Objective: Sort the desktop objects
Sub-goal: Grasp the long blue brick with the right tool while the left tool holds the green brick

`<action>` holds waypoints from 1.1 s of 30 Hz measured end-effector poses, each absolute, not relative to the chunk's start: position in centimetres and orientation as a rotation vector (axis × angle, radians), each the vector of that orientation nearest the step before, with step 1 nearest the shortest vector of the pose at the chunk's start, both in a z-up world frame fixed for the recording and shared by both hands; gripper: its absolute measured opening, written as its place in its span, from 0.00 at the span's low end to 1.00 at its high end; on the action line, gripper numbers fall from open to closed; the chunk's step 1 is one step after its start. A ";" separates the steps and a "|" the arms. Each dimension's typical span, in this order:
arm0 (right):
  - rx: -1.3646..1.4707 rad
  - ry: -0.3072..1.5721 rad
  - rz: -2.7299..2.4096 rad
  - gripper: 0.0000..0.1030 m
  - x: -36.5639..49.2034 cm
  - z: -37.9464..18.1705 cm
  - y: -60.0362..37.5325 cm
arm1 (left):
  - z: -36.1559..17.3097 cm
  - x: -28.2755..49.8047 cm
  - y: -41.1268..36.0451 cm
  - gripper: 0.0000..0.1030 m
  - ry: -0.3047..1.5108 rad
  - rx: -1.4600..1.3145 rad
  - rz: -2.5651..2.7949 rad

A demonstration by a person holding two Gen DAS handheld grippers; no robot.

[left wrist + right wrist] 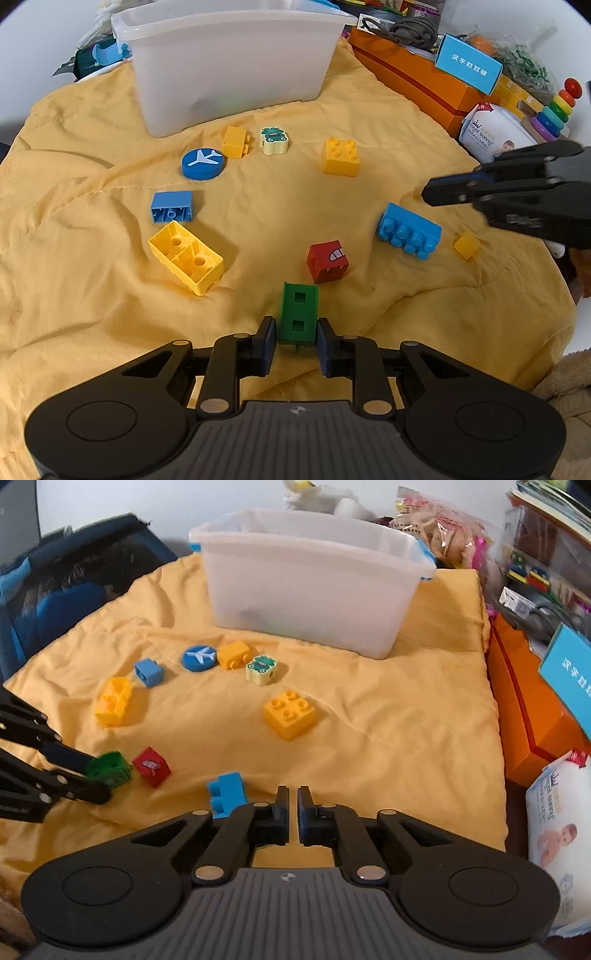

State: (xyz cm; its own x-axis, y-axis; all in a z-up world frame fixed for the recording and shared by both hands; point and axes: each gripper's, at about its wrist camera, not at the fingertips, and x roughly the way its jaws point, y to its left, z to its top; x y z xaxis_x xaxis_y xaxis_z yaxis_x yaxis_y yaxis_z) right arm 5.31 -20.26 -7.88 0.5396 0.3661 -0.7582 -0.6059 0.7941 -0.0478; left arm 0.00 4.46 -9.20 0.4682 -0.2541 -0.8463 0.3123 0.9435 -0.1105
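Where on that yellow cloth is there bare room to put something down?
Open cloth lies right of the yellow four-stud brick, toward the orange box, and left of the blue airplane disc. It is crowded around the red cube, green block and blue studded brick.

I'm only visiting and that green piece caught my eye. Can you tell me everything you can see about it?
The green block looks like hard, glossy plastic, a long hollow piece with two square holes in its upward face and raised edges along both sides. It lies on the yellow cloth, just in front of the red cube. The left hand-held gripper has a finger on each side of its near end and appears to clamp it. Its underside is hidden.
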 end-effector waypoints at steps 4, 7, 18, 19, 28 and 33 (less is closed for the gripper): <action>-0.417 0.806 0.758 0.09 3.1 -7.2 -18.6 | -9.3 0.1 4.4 0.26 1.026 0.060 -0.342; -0.503 0.791 0.737 0.13 2.5 -8.7 -17.6 | -9.3 0.2 4.3 0.27 1.025 0.066 -0.341; -0.331 0.830 0.604 0.14 5.8 -8.2 -20.3 | -9.1 -0.1 4.1 0.28 1.022 0.073 -0.331; -0.318 0.823 0.603 0.17 5.7 -8.0 -20.5 | -9.1 -0.1 4.1 0.28 1.020 0.073 -0.328; -0.452 0.819 0.642 0.44 4.6 -9.3 -18.6 | -9.2 0.1 3.9 0.28 1.006 0.081 -0.320; -0.385 0.893 0.638 0.26 5.1 -10.3 -19.3 | -7.9 -0.6 3.8 0.23 0.949 0.064 -0.351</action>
